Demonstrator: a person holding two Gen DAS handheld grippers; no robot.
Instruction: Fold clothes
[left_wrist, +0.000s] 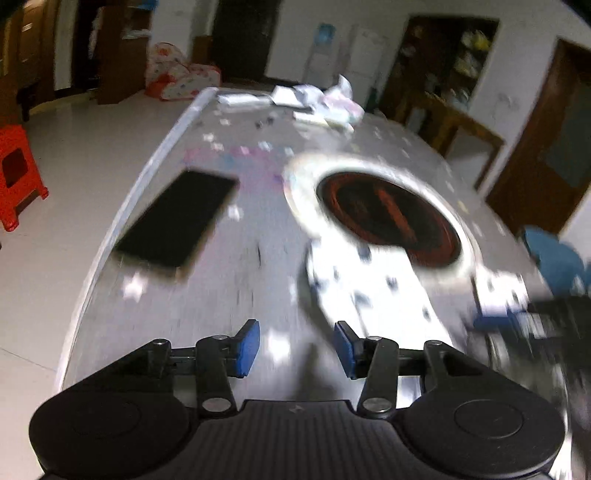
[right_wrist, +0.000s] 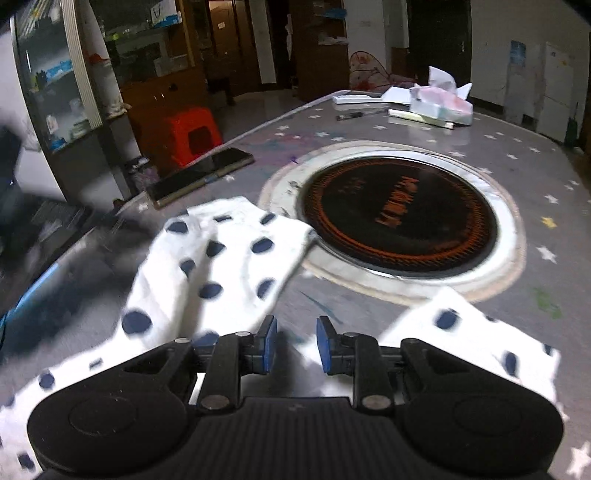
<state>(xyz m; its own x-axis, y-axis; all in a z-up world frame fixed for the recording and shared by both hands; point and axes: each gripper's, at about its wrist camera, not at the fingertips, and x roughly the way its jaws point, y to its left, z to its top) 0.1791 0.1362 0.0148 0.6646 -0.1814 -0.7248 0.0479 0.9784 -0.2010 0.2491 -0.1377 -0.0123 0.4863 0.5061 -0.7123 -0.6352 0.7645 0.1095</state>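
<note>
A white garment with dark blue dots (right_wrist: 218, 266) lies on the grey star-patterned table (right_wrist: 535, 177), with one leg to the left and another part (right_wrist: 476, 339) at the right of my right gripper. My right gripper (right_wrist: 296, 345) is open and empty, low over the cloth between the two parts. In the blurred left wrist view the garment (left_wrist: 373, 291) lies ahead and to the right of my left gripper (left_wrist: 297, 349), which is open and empty above bare table.
A round black induction plate (right_wrist: 399, 214) is set in the table's middle, also in the left wrist view (left_wrist: 388, 218). A black phone (left_wrist: 177, 218) lies near the left edge. Tissue box and papers (right_wrist: 439, 103) sit at the far end. A red stool (right_wrist: 192, 133) stands on the floor.
</note>
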